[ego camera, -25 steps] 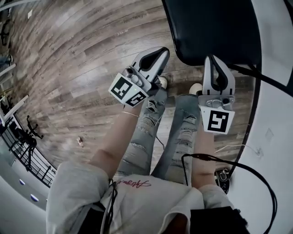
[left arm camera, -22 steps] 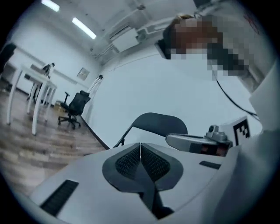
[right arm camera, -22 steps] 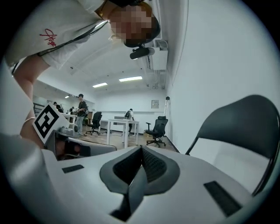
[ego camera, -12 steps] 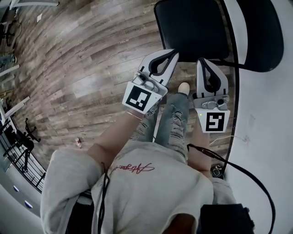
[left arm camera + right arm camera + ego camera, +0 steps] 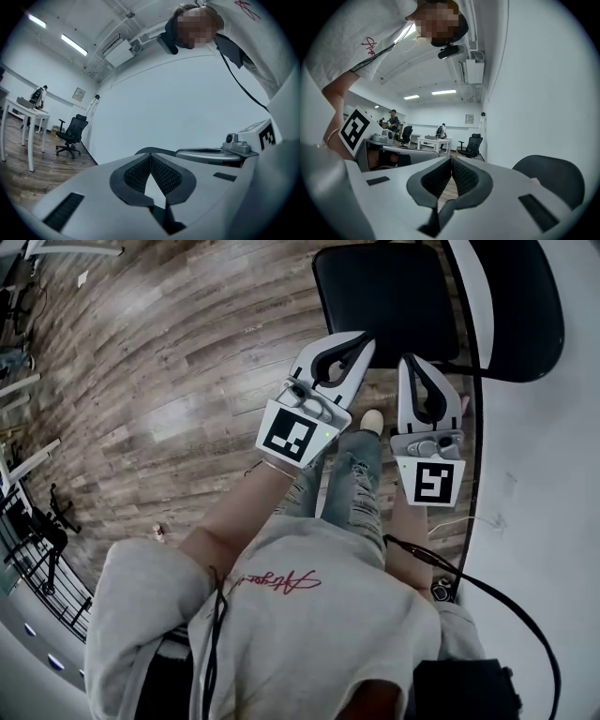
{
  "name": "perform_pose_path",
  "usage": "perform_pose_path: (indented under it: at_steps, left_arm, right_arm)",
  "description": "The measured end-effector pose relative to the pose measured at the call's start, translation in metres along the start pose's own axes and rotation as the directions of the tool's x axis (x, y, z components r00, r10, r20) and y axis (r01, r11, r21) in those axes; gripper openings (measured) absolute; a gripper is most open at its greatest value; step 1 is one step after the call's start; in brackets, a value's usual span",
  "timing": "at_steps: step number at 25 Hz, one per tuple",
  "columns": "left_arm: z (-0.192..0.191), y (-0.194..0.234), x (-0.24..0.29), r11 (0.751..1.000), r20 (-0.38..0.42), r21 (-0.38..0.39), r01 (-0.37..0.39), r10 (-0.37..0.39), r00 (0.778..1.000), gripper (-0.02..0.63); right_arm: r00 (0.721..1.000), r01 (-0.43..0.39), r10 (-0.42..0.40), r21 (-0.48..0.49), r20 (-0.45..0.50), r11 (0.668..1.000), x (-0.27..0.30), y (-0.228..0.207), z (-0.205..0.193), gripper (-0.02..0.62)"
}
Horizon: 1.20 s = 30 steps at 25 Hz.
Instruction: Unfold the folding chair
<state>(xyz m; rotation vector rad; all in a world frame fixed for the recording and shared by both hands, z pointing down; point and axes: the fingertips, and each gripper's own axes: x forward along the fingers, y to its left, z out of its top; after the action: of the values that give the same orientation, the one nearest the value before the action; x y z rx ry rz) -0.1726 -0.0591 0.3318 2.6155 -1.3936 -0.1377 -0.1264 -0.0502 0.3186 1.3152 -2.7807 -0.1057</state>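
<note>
While person stands on wood floor (image 5: 169,381), left gripper (image 5: 362,341) and right gripper (image 5: 412,362) are held side by side ahead of body, both pointing level. Left jaws together, nothing between pads. Right jaws together, likewise empty. Folding chair (image 5: 389,296) at floor's edge against white wall (image 5: 544,474), just ahead of person's feet. Black seat lies flat, backrest nearest wall.

Looking steeply down from head height, over shoulders and legs, onto the wood floor (image 5: 141,381), folding chair (image 5: 394,296) at the top edge. Riding the left hand-held gripper (image 5: 150,157), close behind its jaws, facing level at a white wall (image 5: 164,103). Riding the right hand-held gripper (image 5: 451,159), facing level down the room. Shared between both gripper views: that wall, the office chair (image 5: 70,136) and the opposite gripper alongside.
</note>
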Motion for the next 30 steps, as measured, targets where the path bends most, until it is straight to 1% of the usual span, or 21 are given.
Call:
perform_pose_path:
  at_steps: [3, 6, 9, 12, 16, 26, 30]
  left_arm:
    - [0.005, 0.000, 0.001, 1.000, 0.005, 0.001, 0.003, -0.003, 1.000, 0.018]
    - [0.008, 0.000, 0.001, 1.000, 0.005, 0.004, 0.007, -0.007, 1.000, 0.018]
    - [0.011, -0.001, 0.001, 1.000, 0.008, 0.010, 0.008, -0.008, 1.000, 0.018]
    - [0.011, -0.004, 0.001, 1.000, 0.007, 0.018, 0.013, -0.013, 1.000, 0.018]
    - [0.011, 0.000, 0.001, 1.000, 0.005, 0.012, 0.004, -0.004, 1.000, 0.018]
    - [0.016, 0.001, 0.002, 1.000, 0.017, 0.013, 0.005, -0.006, 1.000, 0.018]
    - [0.025, 0.001, 0.004, 1.000, 0.035, 0.024, -0.002, 0.001, 0.999, 0.018]
  right_arm:
    - [1.000, -0.002, 0.002, 0.031, 0.010, 1.000, 0.003, 0.001, 0.005, 0.015]
    - [1.000, 0.006, -0.006, -0.015, 0.010, 1.000, 0.005, 0.001, 0.012, 0.015]
    - [0.999, 0.037, -0.037, -0.016, 0.015, 0.999, 0.001, -0.006, 0.016, 0.015]
    - [0.999, 0.053, -0.052, 0.006, -0.010, 0.999, -0.003, -0.010, 0.011, 0.015]
    - [0.995, 0.098, -0.098, 0.016, -0.020, 0.995, -0.005, -0.017, 0.011, 0.014]
    - [0.996, 0.089, -0.088, 0.008, -0.011, 0.996, -0.003, -0.016, 0.017, 0.015]
    - [0.996, 0.089, -0.089, 0.006, -0.003, 0.996, -0.005, -0.016, 0.019, 0.015]
